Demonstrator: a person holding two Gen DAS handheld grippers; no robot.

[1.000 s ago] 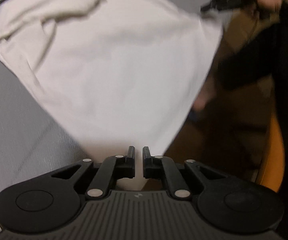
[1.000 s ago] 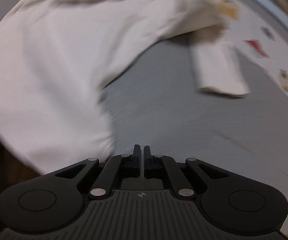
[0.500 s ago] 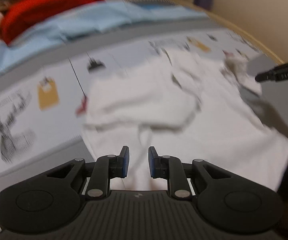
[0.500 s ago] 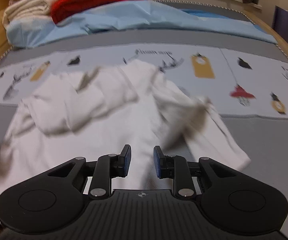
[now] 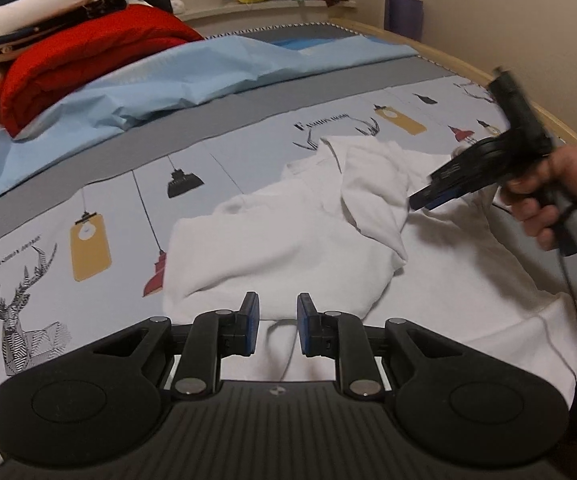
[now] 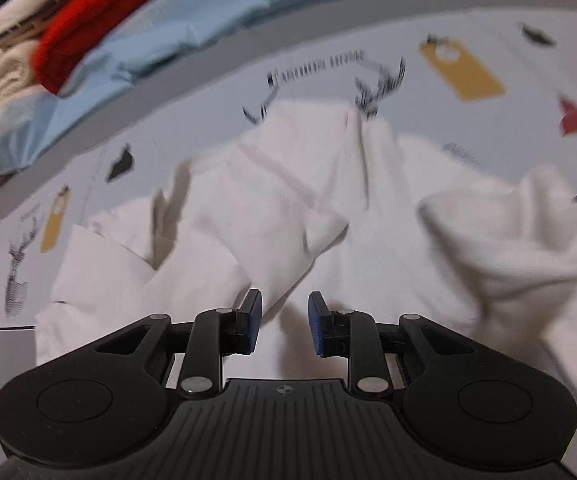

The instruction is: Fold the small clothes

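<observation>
Bedsheet (image 5: 100, 200): pale print, deer and lamps; I see white garment (image 5: 288, 236) rumpled on it.
Backdrop: red blanket (image 5: 88, 52), beige wall.
Left gripper (image 5: 276, 325): released, empty.
Right gripper (image 6: 284, 325): released, empty.

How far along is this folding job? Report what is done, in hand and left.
Done: the white garment is laid on the printed bedsheet, still rumpled, sleeves bunched over the body. In hand: nothing; the left gripper and right gripper have just been opening, jaws apart, no cloth between them. The right gripper hovers above the shirt. Left: smoothing it flat and making every fold.
</observation>
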